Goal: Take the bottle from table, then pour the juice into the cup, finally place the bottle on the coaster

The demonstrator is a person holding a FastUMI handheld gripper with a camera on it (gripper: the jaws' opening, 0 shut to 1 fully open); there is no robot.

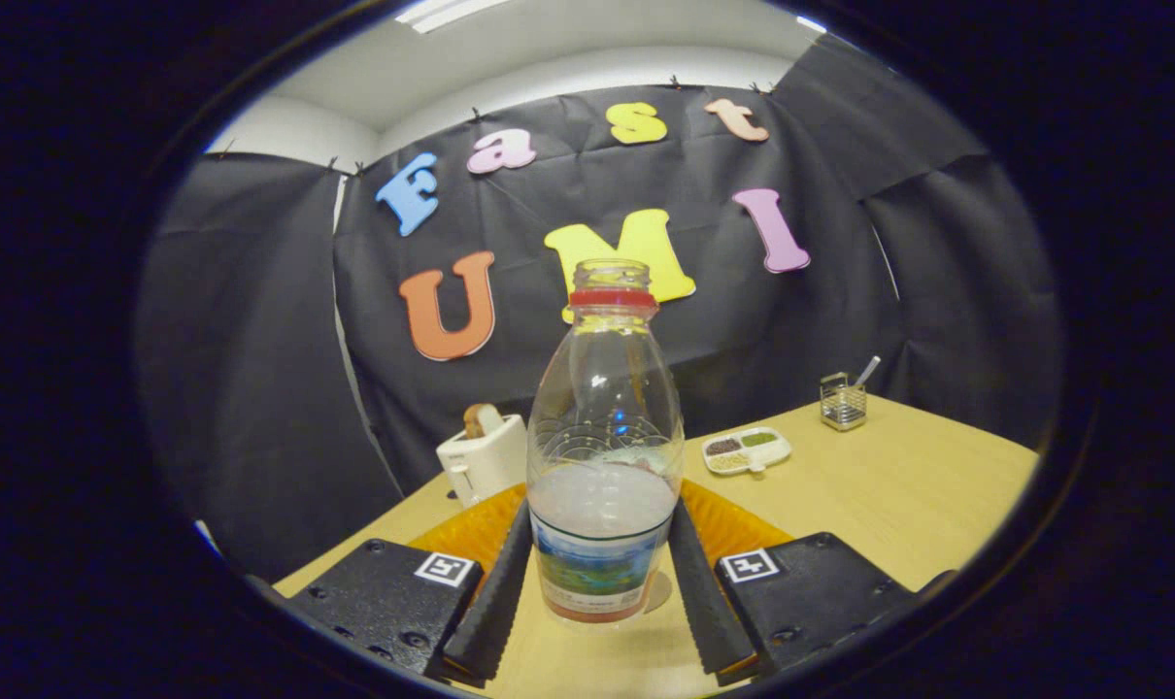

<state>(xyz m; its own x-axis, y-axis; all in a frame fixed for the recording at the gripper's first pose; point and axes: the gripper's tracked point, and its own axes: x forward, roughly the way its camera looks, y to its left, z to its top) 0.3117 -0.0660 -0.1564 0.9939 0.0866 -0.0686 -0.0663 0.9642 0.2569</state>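
Tool (pixel 602 573) pinching bottle (pixel 604 466); toaster (pixel 483 456), orange mat (pixel 471 534) beyond.

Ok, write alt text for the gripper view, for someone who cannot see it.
A clear, uncapped bottle, partly filled with pale liquid, stands upright on a wooden table between the gripper's two fingers, which flank its labelled base; contact cannot be told. Behind it lie an orange ribbed mat, a white toaster, a divided white dish and a wire holder.

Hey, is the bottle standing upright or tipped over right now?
Upright. The bottle stands on its base on the table, open neck pointing up, liquid level flat. It sits between the gripper fingers, which flank its label.
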